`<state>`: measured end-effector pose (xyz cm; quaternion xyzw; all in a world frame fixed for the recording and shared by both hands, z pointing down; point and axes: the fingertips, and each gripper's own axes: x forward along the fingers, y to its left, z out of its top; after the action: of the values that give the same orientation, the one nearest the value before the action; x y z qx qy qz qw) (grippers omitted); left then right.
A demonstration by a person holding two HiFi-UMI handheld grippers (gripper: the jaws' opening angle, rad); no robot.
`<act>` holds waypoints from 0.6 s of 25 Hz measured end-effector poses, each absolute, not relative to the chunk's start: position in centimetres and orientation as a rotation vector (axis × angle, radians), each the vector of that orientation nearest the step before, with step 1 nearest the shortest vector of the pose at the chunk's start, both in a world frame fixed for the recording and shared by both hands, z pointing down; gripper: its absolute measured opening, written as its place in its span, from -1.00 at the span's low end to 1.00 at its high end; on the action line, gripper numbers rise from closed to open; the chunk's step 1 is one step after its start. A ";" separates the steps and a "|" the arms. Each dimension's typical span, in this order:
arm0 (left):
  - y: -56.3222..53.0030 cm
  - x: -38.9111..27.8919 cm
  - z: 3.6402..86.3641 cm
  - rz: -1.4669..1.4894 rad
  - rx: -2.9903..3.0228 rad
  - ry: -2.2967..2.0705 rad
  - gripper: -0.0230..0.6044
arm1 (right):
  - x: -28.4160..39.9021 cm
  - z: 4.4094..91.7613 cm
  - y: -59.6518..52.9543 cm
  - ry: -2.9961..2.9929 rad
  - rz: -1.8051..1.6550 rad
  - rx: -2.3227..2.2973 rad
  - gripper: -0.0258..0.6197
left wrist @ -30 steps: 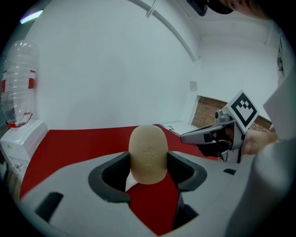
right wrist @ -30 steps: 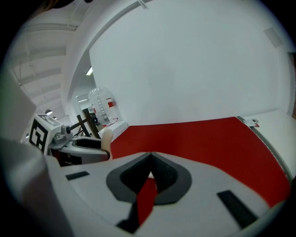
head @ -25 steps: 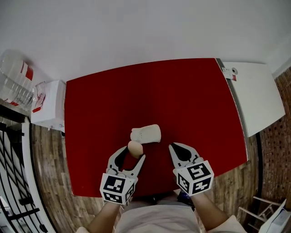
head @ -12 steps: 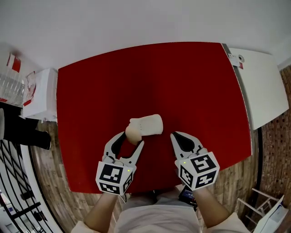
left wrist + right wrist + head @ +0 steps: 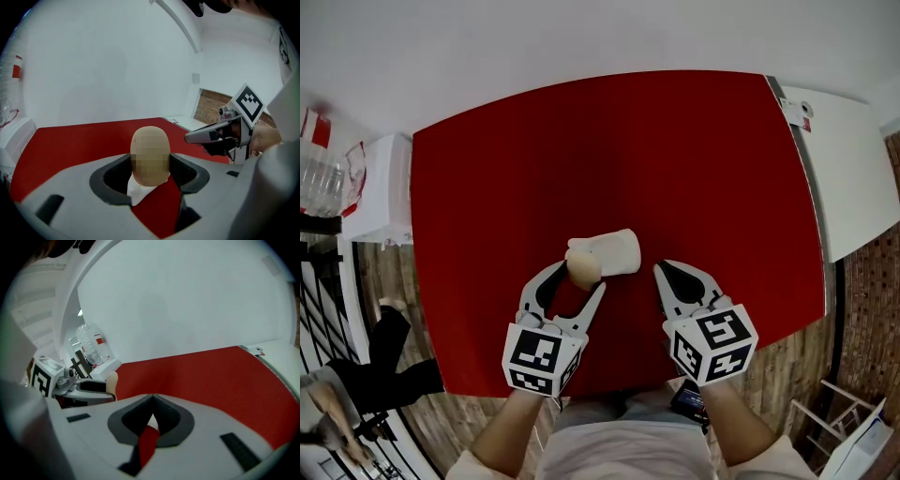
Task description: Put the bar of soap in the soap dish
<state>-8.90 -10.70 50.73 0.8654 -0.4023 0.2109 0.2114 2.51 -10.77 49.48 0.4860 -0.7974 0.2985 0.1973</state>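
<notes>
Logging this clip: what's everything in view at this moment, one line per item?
table: one, red, centre of the head view
soap dish: one, white, on the table ahead of both claws
soap bar: one, tan, gripped in the left claw at the dish's left end
counter: one, white, beside the table's right edge
box: one, white, beside the table's left edge
bottles: count unclear, clear with red labels, left of the box
floor: wood planks, around the table
bystander: one, dark trousers, lower left
left claw: one, grey, shut on the soap bar
right claw: one, grey, shut, empty, right of the dish
forearms: two, bottom edge
</notes>
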 end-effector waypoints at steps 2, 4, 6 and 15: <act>-10.8 -8.9 51.0 0.603 2.413 -1.108 -0.10 | 2.4 49.6 -11.0 -2.233 0.838 1.359 -0.91; -11.0 -8.9 51.3 0.663 2.457 -1.068 -0.10 | 2.3 49.7 -11.2 -2.234 0.840 1.359 -0.91; -11.0 -8.6 51.7 0.780 2.546 -0.977 -0.10 | 2.2 49.8 -11.3 -2.234 0.846 1.362 -0.91; -11.2 -7.3 53.3 1.207 2.799 -0.437 -0.10 | 3.1 50.4 -11.1 -2.217 0.874 1.389 -0.91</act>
<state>-7.35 -11.21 53.33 0.9085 -0.1419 0.3918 0.0310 3.07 -11.13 50.42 0.4944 -0.7891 0.3109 0.1904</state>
